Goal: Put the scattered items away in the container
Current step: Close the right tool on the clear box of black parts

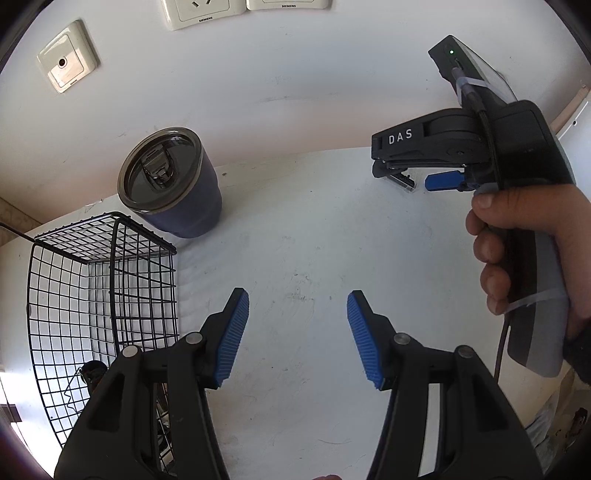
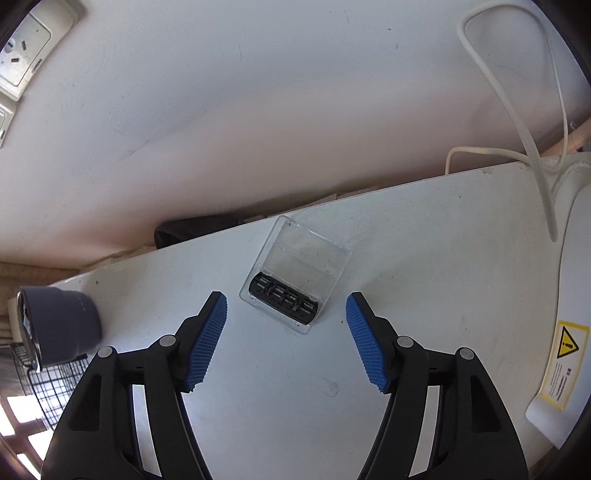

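A clear plastic case (image 2: pixel 295 273) with black cartridges in its near end lies flat on the white table (image 2: pixel 258 387). My right gripper (image 2: pixel 287 306) hangs over it, open, with the case's near corner between the fingertips and neither pad touching it. In the left wrist view the right gripper (image 1: pixel 406 177) shows at the far right, held by a hand (image 1: pixel 517 240). My left gripper (image 1: pixel 297 295) is open over bare table with nothing between its fingers. The black wire basket (image 1: pixel 99 295) stands to its left, with a small dark item (image 1: pixel 92 371) inside.
A dark blue lidded tumbler (image 1: pixel 173 184) stands behind the basket near the wall. Wall sockets (image 1: pixel 199 13) sit above. A white cable (image 2: pixel 524 140) and a white appliance with a yellow warning label (image 2: pixel 563 362) lie at the table's right end.
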Demonstrator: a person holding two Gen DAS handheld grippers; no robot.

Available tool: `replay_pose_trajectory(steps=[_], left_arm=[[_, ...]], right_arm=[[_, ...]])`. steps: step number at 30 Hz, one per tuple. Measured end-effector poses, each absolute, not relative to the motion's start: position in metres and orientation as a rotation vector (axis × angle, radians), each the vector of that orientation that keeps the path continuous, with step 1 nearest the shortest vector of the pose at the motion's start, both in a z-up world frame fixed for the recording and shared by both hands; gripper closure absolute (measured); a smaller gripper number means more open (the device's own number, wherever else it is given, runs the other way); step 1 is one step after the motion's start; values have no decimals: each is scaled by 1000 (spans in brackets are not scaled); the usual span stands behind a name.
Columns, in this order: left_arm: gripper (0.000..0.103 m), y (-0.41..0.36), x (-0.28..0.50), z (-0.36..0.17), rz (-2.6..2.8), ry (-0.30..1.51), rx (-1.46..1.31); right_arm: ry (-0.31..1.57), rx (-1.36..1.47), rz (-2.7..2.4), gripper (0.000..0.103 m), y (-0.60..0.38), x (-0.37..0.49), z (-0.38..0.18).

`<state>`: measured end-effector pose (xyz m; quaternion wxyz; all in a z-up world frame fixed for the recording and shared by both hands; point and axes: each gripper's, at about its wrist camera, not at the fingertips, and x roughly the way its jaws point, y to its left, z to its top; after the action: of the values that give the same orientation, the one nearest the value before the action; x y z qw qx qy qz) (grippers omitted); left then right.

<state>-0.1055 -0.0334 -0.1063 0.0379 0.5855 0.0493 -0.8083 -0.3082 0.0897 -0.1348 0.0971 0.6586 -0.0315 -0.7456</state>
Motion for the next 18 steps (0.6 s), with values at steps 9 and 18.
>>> replay_pose_trajectory(steps=[9, 18], left_arm=[[52, -23, -98, -108, -2511, 127, 1832], [52, -22, -91, -103, -2543, 123, 1836]], right_arm=[[84, 2005, -2326, 34, 71, -310, -139], [134, 1957, -2345, 52, 70, -303, -135]])
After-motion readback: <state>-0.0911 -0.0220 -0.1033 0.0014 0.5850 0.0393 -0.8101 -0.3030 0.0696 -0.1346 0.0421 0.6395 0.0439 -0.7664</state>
